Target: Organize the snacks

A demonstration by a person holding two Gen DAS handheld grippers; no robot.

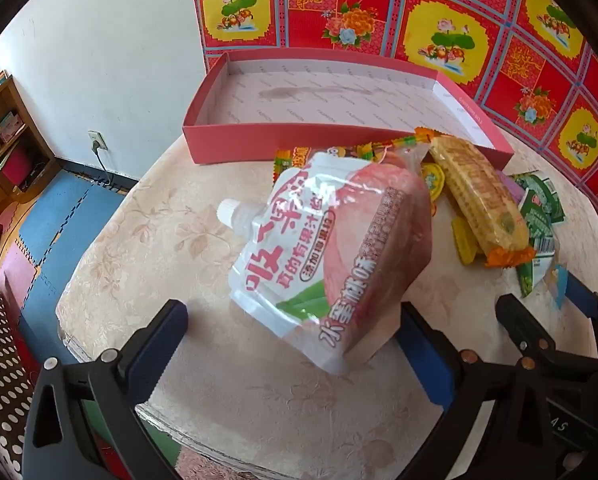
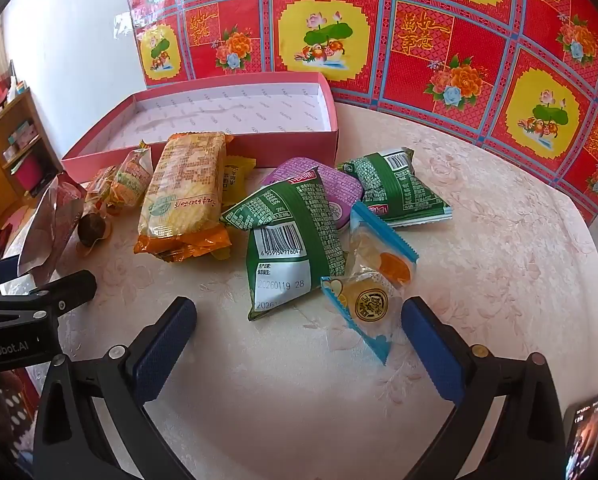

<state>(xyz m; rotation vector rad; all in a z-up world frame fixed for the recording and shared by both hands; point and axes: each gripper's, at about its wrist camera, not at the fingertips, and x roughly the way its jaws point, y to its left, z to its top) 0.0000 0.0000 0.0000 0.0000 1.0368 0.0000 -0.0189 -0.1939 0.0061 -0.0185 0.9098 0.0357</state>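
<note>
Through your left wrist camera, your left hand-held gripper [image 1: 295, 344] stands with its jaws wide apart and nothing pressed between them; the peach jelly pouch [image 1: 331, 248] lies on the desk [image 1: 147, 248] just ahead, its lower corner reaching in between the blue pads [image 1: 159, 344] without touching either. Beyond the pouch sits the empty pink box [image 1: 235, 142], and the pouch hides most of the wrappers in front of that box. To the right of the pouch the long yellow wafer pack [image 1: 479, 196] shows, while the green packets [image 1: 539, 208] past it are half covered. In your right wrist camera, your right hand-held gripper [image 2: 299, 340] is likewise spread open and empty, with a blue-edged clear sweet [image 2: 369, 304] just inside its right pad. Ahead lie a green packet [image 2: 295, 248], a purple tin [image 2: 331, 188] mostly buried under the packets, and the wafer pack [image 2: 187, 192]. The pouch is cut off at the left edge.
</note>
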